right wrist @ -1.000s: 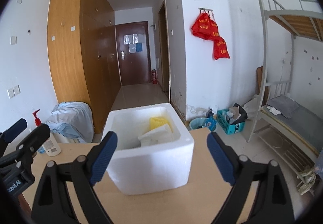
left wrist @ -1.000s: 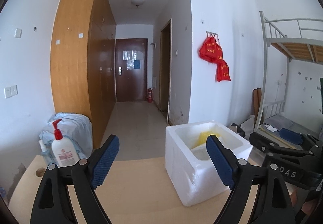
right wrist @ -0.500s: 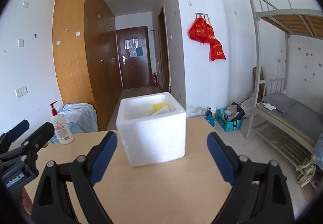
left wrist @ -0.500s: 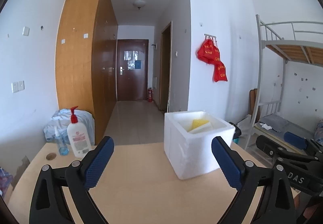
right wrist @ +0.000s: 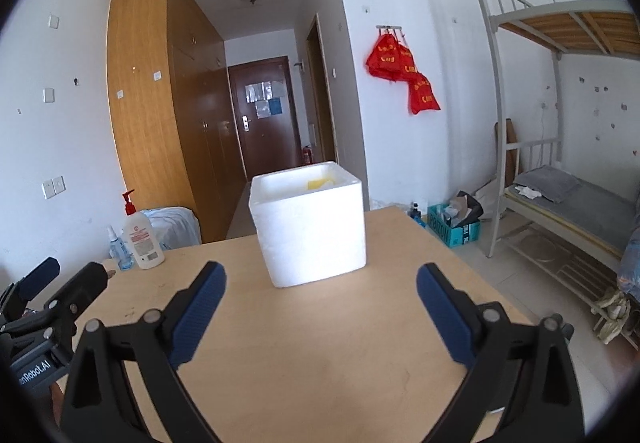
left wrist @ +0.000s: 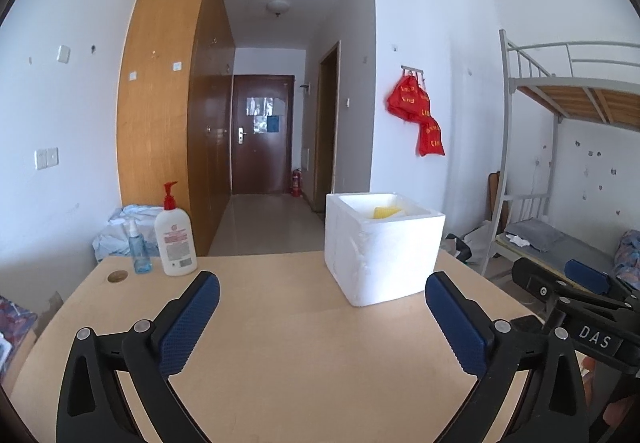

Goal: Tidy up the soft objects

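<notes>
We are holding the left claw [left wrist: 320,307] and right claw [right wrist: 320,299], both opening and empty, short of the white square foam box [right wrist: 312,227] on the tan wooden counter [right wrist: 360,343], its yellow soft item [right wrist: 318,184] inside; ideally, we are keeping them wide and level.
</notes>
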